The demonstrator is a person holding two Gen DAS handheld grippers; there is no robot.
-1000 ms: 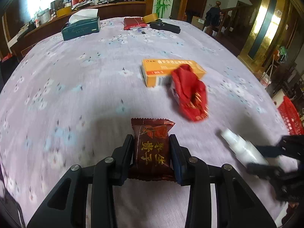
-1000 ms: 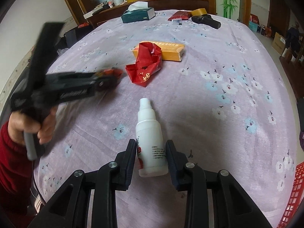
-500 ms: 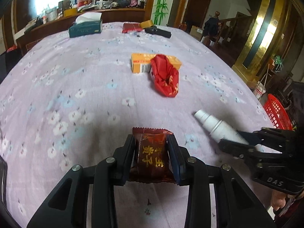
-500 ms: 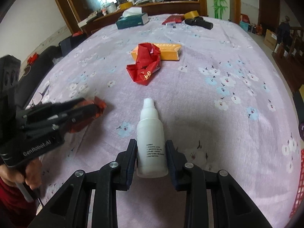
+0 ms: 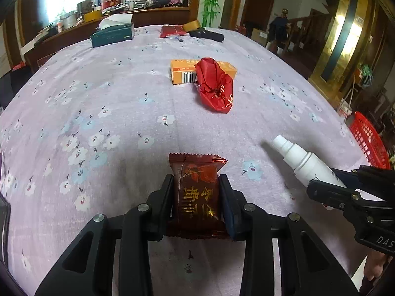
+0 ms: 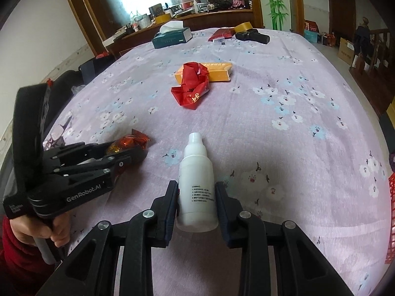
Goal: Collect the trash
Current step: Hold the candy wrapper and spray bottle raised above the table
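Both hand-held grippers have been drawn back toward the near edge of the desk since a second ago, so the remaining litter now lies farther off. On the left, the left hand-held gripper is closed on one dark red snack packet, held clear above the cloth. Centre and far, one crumpled red wrapper rests touching one orange medicine box; both are uncollected. On the right, the right hand-held gripper is clamped on one white spray bottle, nozzle pointing away. At the far right edge, one red basket is seen beside the desk, probably the bin. The carry would be done best with both grips kept firm and level, the bottle released first over the basket, then the packet.
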